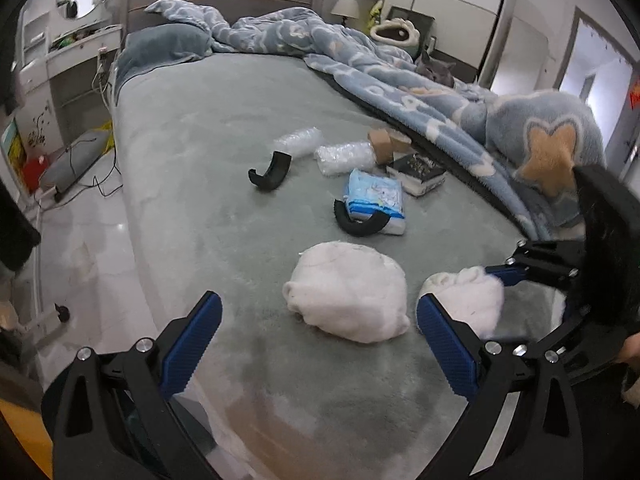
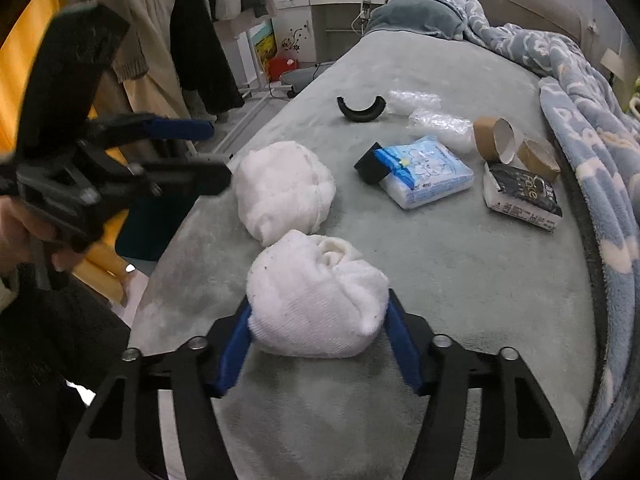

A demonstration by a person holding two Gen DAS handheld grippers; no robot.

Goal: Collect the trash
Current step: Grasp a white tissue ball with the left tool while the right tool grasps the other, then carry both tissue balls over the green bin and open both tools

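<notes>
- right gripper [image 2: 318,320] has its blue pads squeezed against both sides of the nearer white wad [image 2: 316,300]; the wad sits on the grey-green bedspread [image 2: 460,280] close to the bed's near edge
- left gripper [image 1: 318,320] is spread wide with nothing between the pads; it hovers over the second white wad [image 1: 348,292], which lies just beside the pinched one and isn't touched
- further up the bed there's a little pile; a blue-and-white tissue pack [image 2: 428,172] with print too small to read; a black-and-white box [image 2: 520,196] that says "Face" in big letters, rest of the label unreadable
- two cardboard tape rolls [image 2: 496,138] next to the box; clear plastic wrap [image 2: 438,126] bunched behind the tissue pack
- two black curved plastic pieces; one [image 2: 360,110] lying alone, the other [image 2: 372,168] touching the tissue pack
- blue cloud-print blanket [image 2: 592,128] heaped along the bed's far side; a grey cat [image 1: 436,70] tucked behind it
</notes>
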